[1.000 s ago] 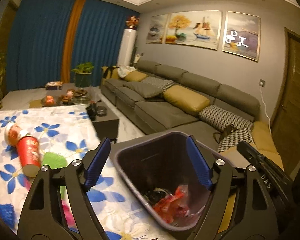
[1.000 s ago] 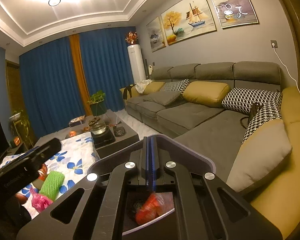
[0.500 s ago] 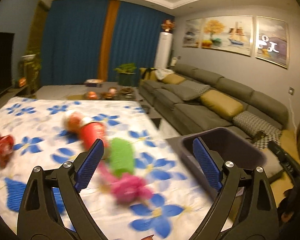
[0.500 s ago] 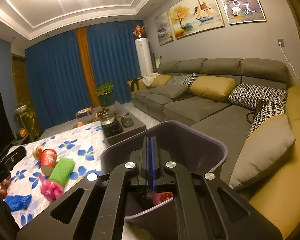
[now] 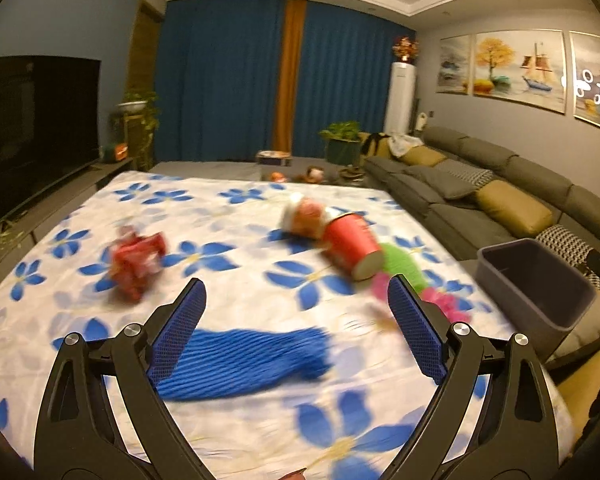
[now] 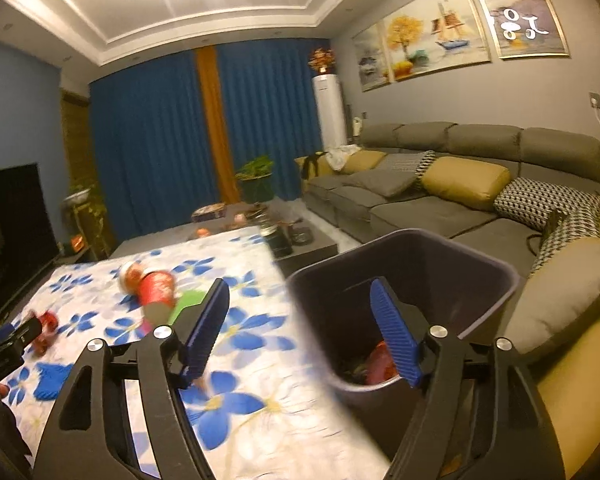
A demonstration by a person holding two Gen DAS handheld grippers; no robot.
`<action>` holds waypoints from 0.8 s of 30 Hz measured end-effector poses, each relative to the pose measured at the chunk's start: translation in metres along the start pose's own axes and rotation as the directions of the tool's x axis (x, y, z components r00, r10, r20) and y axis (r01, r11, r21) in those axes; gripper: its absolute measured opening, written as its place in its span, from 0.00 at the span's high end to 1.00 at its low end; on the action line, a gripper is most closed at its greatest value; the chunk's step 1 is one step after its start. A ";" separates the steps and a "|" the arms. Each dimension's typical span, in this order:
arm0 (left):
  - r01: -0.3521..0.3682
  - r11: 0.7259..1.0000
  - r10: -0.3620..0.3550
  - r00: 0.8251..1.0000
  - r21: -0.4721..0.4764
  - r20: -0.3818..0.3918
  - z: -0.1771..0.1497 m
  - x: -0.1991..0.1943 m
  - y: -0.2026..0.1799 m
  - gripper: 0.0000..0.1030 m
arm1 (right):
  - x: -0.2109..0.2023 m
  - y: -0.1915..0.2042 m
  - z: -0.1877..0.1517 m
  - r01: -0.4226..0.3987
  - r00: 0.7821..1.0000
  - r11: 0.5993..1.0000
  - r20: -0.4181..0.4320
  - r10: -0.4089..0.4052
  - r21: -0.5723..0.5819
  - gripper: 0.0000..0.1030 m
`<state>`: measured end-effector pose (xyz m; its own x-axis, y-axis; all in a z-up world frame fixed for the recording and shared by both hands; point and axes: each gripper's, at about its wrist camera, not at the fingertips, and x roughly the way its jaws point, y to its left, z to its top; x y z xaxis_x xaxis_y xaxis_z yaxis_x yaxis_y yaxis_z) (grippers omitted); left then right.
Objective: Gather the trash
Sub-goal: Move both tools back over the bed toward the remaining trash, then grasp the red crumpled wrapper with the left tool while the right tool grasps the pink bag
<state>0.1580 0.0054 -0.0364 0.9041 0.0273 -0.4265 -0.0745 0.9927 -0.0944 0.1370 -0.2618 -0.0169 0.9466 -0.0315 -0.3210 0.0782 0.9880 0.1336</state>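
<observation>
My left gripper is open and empty, above a blue foam net on the flowered table cloth. Farther off lie a crumpled red wrapper, a red paper cup with a white-lidded cup behind it, a green foam net and a pink piece. The dark bin stands at the table's right edge. My right gripper is open and empty beside the bin, which holds red trash. The red cup shows there too.
A grey sofa with yellow and patterned cushions runs along the right wall. A low dark coffee table with small items stands beyond the cloth-covered table. A television is on the left. Blue curtains hang at the back.
My left gripper has swung left from over the bin to above the blue foam net. My right gripper has opened from shut and shifted left of the bin.
</observation>
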 end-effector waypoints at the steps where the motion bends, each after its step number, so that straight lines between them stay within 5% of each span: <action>1: -0.011 1.000 0.011 1.000 0.002 -0.007 -0.003 -0.003 0.008 0.12 | 0.000 0.006 -0.002 -0.009 1.000 1.000 -0.005 0.009 -0.007 0.29; 14: -0.088 0.994 0.085 0.995 -0.058 -0.051 -0.019 -0.015 0.093 0.12 | -0.006 0.077 -0.024 -0.106 0.993 0.992 -0.053 0.102 -0.073 0.28; 24: -0.153 0.977 0.144 0.987 -0.152 -0.068 0.001 0.011 0.146 0.12 | 0.000 0.108 -0.033 -0.145 0.987 0.983 -0.088 0.135 -0.110 0.28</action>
<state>0.1578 0.1512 -0.0542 0.8530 0.1618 -0.4962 -0.2748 0.9475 -0.1634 0.1350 -0.1503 -0.0334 0.9174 0.1161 -0.3808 -0.0945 0.9927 0.0750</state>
